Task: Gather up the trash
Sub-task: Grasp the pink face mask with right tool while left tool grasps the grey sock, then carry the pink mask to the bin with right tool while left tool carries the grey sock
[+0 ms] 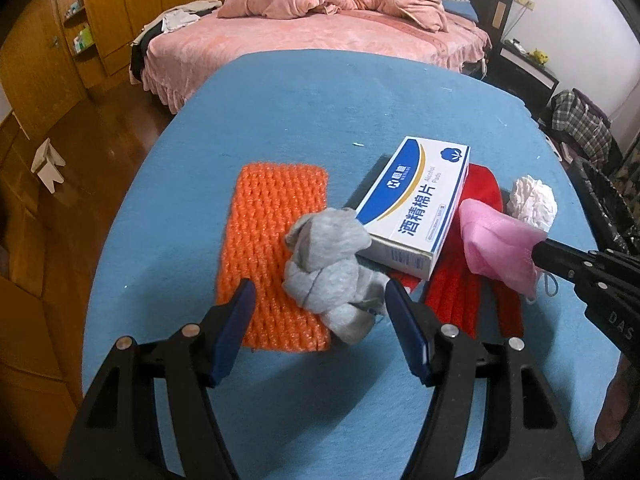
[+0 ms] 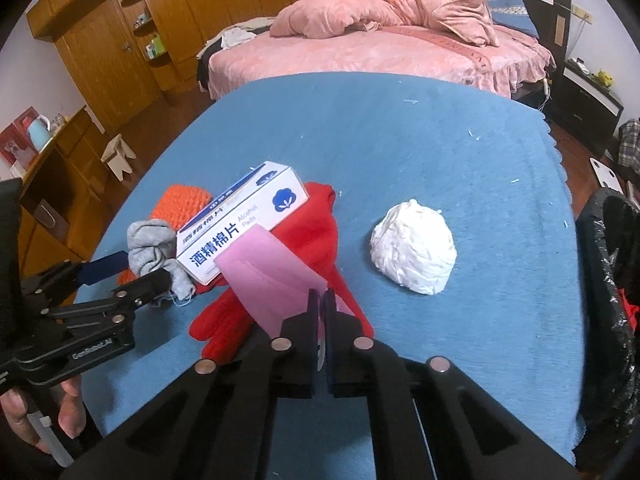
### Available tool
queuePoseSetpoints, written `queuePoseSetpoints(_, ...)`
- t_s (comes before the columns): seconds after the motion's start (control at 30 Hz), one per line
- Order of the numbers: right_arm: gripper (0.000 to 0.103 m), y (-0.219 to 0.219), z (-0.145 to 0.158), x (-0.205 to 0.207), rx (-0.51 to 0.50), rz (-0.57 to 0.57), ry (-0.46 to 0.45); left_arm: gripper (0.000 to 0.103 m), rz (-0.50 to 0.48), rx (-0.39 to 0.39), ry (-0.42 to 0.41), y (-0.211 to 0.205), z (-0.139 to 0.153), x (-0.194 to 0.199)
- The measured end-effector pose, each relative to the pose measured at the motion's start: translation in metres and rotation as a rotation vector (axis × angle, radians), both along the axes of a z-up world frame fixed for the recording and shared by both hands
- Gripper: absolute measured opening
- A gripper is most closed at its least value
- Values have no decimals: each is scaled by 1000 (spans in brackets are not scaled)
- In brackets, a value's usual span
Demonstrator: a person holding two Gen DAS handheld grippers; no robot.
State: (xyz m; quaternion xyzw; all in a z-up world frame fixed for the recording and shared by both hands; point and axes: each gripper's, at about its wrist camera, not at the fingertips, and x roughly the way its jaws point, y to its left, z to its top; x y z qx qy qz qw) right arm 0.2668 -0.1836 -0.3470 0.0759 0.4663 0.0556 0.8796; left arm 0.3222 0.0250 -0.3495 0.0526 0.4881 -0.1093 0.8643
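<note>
My right gripper (image 2: pixel 319 298) is shut on a pink face mask (image 2: pixel 270 274), held above a red glove (image 2: pixel 320 224); the mask also shows in the left wrist view (image 1: pixel 498 248). My left gripper (image 1: pixel 320 292) is open, its fingers on either side of a crumpled grey sock (image 1: pixel 332 268) that lies partly on an orange foam net (image 1: pixel 272 248). A white and blue alcohol pad box (image 1: pixel 416 204) rests on the red glove (image 1: pixel 456 292). A crumpled white paper ball (image 2: pixel 414 246) sits on the blue tablecloth (image 2: pixel 400 140) to the right.
A bin lined with a black bag (image 2: pixel 612 280) stands at the table's right edge. A pink bed (image 2: pixel 380 48) is beyond the table, a wooden wardrobe (image 2: pixel 120 40) to the left, and a small stool (image 2: pixel 118 156) on the floor.
</note>
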Motion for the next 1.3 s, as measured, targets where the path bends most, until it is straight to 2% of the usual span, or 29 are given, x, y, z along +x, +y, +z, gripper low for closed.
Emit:
queuePoseSetpoints(0.07, 3, -1, 0, 0, 5, -4, 0, 64, 2, 0, 5, -2, -1, 2)
queuePoseSetpoints(0.13, 3, -2, 0, -1, 7, -6, 0, 55, 1, -10, 22, -1, -5, 3)
queuePoseSetpoints(0.17, 3, -2, 0, -2, 7, -7, 0, 46, -1, -17, 34, -2, -6, 4)
queuePoseSetpoints(0.23, 3, -3, 0, -2, 7, -7, 0, 44, -2, -11, 34, -3, -8, 4)
queuePoseSetpoints(0.4, 3, -5, 2, -3, 12, -10, -3, 29, -5, -20, 26, -2, -4, -1)
queuePoseSetpoints(0.97, 2, -18, 43, -24, 8, -22, -75, 26, 12, -9, -51, -9, 51, -40)
queuePoseSetpoints(1.3, 2, -37, 71, -49, -15, -53, -118, 26, 0, -10, -77, -29, 76, -62)
